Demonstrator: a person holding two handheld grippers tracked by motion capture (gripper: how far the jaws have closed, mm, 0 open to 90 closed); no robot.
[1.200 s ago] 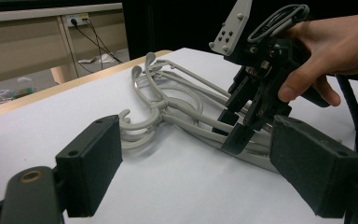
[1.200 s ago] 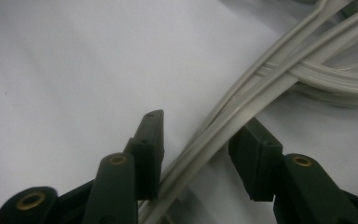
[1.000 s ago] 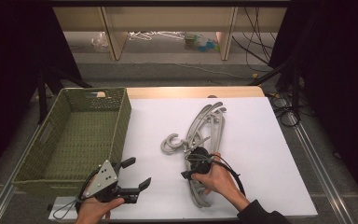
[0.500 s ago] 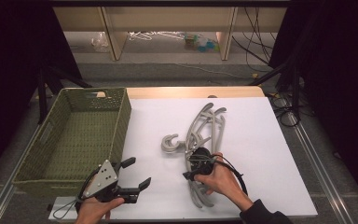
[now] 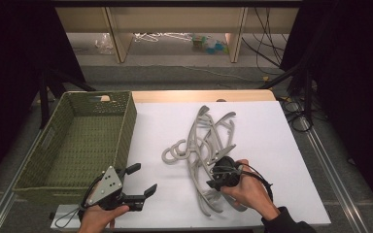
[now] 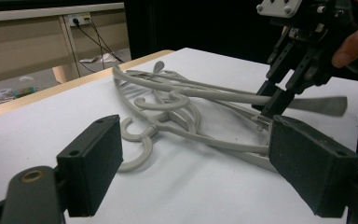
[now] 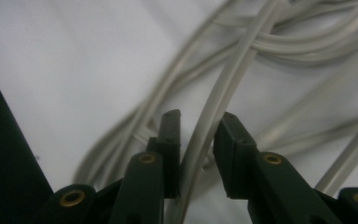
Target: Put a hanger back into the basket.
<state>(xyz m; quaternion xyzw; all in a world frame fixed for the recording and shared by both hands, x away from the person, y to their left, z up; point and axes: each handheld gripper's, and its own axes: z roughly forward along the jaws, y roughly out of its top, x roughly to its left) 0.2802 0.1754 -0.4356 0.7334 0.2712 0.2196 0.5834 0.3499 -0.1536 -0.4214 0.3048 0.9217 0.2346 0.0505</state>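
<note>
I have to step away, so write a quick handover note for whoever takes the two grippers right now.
Right gripper: its fingers have just been closing around one arm of a grey hanger at the near end of the pile; a small gap shows on one side, so the grip is not firm yet.
Left gripper: open, holding nothing, beside the near corner of the green basket.
Hanger pile: tangled on the white table.
Done: no hanger seen in the basket.
Left: probably finish the grip, free one hanger and move it to the basket, then the rest.
</note>
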